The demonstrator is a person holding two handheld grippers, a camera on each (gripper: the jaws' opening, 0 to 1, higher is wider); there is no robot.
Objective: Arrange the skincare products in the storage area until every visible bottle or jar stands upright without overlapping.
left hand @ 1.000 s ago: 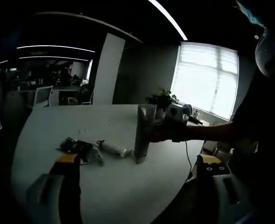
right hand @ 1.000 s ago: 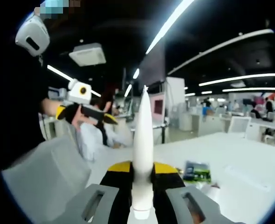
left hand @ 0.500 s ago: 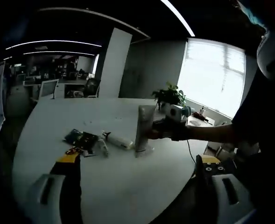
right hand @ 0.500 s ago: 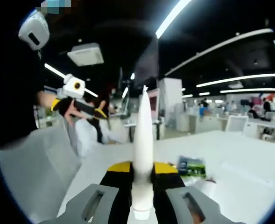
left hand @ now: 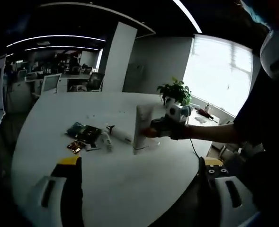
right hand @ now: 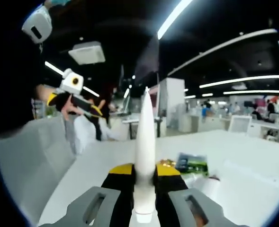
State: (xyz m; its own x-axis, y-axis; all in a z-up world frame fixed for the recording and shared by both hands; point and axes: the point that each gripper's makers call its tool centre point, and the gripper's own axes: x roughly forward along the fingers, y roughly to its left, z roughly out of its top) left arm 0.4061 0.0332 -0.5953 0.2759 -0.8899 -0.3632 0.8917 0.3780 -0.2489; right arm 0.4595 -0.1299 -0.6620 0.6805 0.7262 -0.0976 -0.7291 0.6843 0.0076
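The right gripper (right hand: 144, 189) stays clamped on the white tube (right hand: 144, 146), and over the last second it has lowered it: the tube (left hand: 141, 128) now stands upright, base at the table (left hand: 115, 179), so it reads as nearly placed. The left gripper (left hand: 139, 189) waits wide open, empty. Another tube (left hand: 120, 135) and sachets (left hand: 84, 132) lie flat nearby. No label is readable.

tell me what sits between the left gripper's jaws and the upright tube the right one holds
In the left gripper view, only bare white table lies between the left gripper and the tube.
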